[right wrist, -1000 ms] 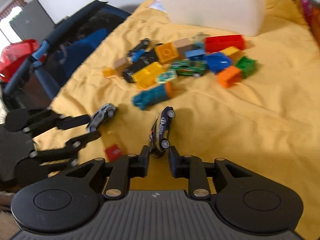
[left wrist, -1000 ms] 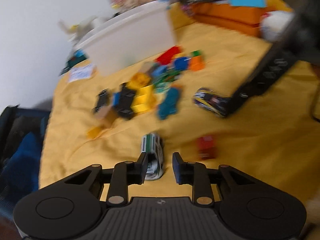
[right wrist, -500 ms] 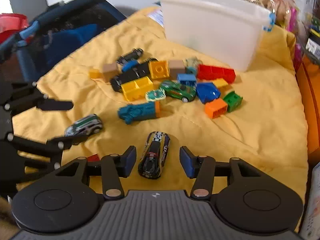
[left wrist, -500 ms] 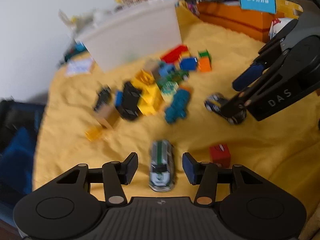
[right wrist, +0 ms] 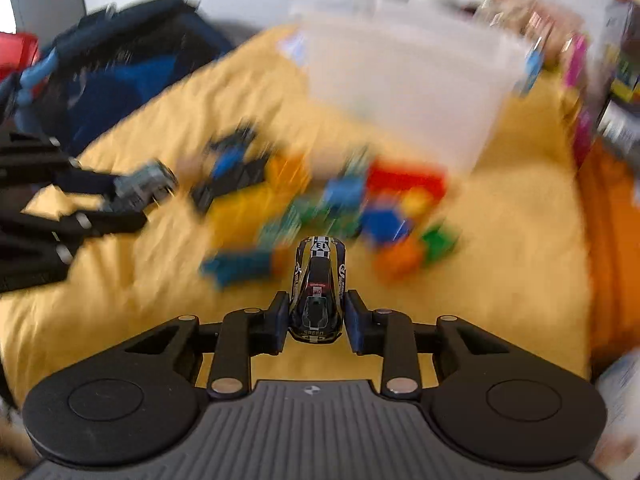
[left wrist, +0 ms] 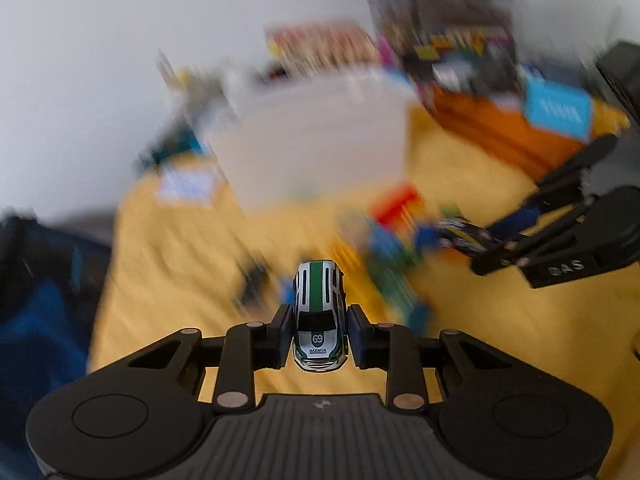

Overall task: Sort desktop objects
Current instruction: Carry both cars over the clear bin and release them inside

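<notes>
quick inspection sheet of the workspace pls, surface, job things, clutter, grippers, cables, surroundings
surface: yellow cloth, wrinkled.
job's things: white and green toy car in the left gripper; black toy car in the right gripper; blurred pile of toy blocks beyond; white plastic bin behind the pile.
clutter: orange box, packets and papers at the far edge, blurred.
grippers: both shut, one car each.
cables: nothing seen.
surroundings: white wall, dark blue bag beside the cloth.
</notes>
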A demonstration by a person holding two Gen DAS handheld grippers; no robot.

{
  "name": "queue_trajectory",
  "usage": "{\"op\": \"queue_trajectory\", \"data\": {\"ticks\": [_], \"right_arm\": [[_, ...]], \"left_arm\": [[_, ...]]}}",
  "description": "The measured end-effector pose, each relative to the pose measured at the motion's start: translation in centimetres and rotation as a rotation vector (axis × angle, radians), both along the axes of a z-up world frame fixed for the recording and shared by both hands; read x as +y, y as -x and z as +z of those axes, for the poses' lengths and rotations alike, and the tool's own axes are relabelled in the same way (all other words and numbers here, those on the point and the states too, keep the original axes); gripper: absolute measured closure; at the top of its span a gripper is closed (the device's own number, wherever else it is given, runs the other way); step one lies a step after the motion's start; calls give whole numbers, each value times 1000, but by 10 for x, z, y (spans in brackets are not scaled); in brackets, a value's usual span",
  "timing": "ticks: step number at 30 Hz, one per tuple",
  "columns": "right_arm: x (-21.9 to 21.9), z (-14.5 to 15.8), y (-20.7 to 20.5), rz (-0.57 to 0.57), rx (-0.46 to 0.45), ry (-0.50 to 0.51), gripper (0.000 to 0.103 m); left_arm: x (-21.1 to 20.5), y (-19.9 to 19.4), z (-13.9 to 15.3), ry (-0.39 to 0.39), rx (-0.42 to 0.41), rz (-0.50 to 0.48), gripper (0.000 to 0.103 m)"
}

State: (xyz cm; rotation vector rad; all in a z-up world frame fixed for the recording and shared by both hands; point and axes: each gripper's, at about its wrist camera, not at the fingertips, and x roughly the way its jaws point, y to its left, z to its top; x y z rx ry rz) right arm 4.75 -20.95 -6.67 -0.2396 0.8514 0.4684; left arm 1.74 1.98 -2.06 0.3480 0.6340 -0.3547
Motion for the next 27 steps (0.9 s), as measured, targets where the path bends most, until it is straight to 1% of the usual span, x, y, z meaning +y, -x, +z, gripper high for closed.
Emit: {"op": "queue_trajectory", "data": {"ticks": [2, 4, 6, 8, 10, 13, 15, 18, 21, 24, 25, 27], "right_arm": [[-6, 22, -20, -20, -71, -9, 70], [-11, 45, -43, -44, -144, -13, 70], [-16, 67, -66, -72, -212, -30, 70], [-20, 84, -90, -108, -273, -41, 70], [-23, 92, -114, -139, -288, -61, 70], [-25, 92, -145, -187, -267, -96, 70], [-25, 86, -161, -216, -254, -95, 70], [-29, 70, -178, -256, -213, -109, 70], [-28, 59, -185, -257, -203, -106, 69], [-23, 52, -184, -220, -214, -74, 61], [-23, 51, -182, -212, -226, -64, 60], [-25, 54, -179, -204, -231, -69, 61]], "left_arm": [[4, -27, 24, 22, -58, 11, 71], [6, -54, 49, 64, -109, 17, 71], [2, -78, 67, 88, -153, 17, 71], [-4, -106, 76, 120, -159, 13, 70], [-11, -132, 77, 156, -130, 13, 71], [-27, -164, 66, 165, -92, 24, 71], [-34, -175, 58, 150, -94, 40, 71], [-48, -191, 51, 161, -87, 44, 71], [-59, -203, 43, 141, -61, 30, 70], [-66, -209, 38, 126, -36, 8, 69], [-66, -208, 38, 129, -39, 4, 69], [-62, -199, 40, 159, -40, -4, 69]]}}
